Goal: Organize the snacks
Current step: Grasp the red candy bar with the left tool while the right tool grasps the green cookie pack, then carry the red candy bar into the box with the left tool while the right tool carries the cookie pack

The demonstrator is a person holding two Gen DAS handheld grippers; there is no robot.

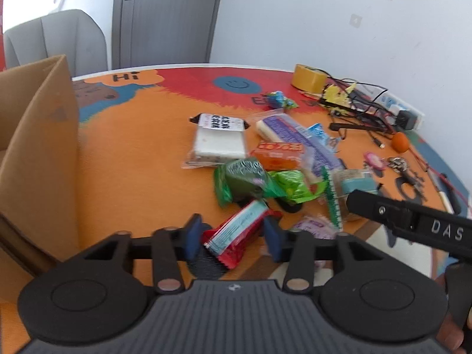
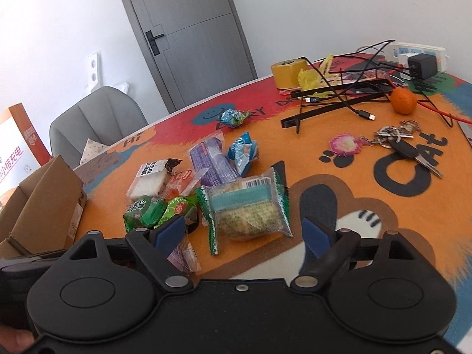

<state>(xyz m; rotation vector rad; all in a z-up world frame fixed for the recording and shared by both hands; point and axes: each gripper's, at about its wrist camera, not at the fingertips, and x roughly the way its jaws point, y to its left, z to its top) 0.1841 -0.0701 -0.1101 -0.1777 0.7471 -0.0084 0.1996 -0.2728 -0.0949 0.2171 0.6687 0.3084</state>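
A pile of wrapped snacks lies on the orange mat. My left gripper [image 1: 233,237] is open, its blue pads on either side of a red and teal snack bar [image 1: 236,233] lying on the mat. My right gripper [image 2: 244,233] is open wide around a clear-wrapped cake with green edges [image 2: 246,209], which rests on the mat. Green packets [image 1: 250,178] [image 2: 146,211], an orange packet [image 1: 278,153], a purple packet [image 2: 211,160] and a white cake packet [image 1: 219,143] lie in the pile. A cardboard box [image 1: 38,159] stands at left.
A yellow tape roll [image 2: 287,70], cables, a black stand [image 2: 333,100], a power strip [image 2: 419,53], a tangerine [image 2: 402,100] and keys [image 2: 407,144] lie at the far right. A blue candy [image 2: 233,118] sits apart. A grey chair [image 2: 97,118] is behind the table.
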